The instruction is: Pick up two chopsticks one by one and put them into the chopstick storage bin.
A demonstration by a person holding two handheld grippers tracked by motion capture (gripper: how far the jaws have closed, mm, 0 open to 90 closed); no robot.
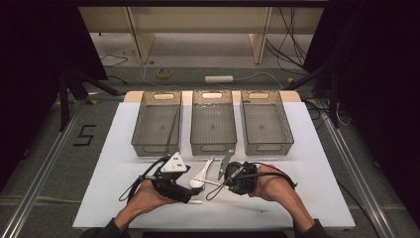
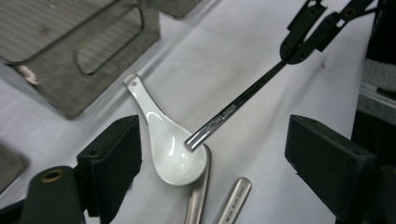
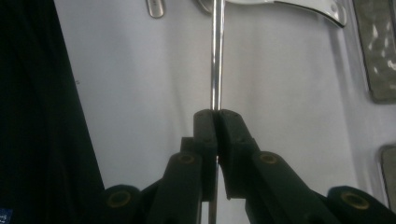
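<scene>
Chopstick pinched tight in my right gripper, jaws fully closed on its thin steel shaft, free end pointing to 12 o'clock in the right gripper view. Seen from my left gripper, that tip hangs right over the bowl of the white ceramic spoon, at 12 o'clock between my wide-open, empty jaws. Two metal handles lie just below the spoon at 6 o'clock. Smoky bins sit at 12 o'clock across the white table.
</scene>
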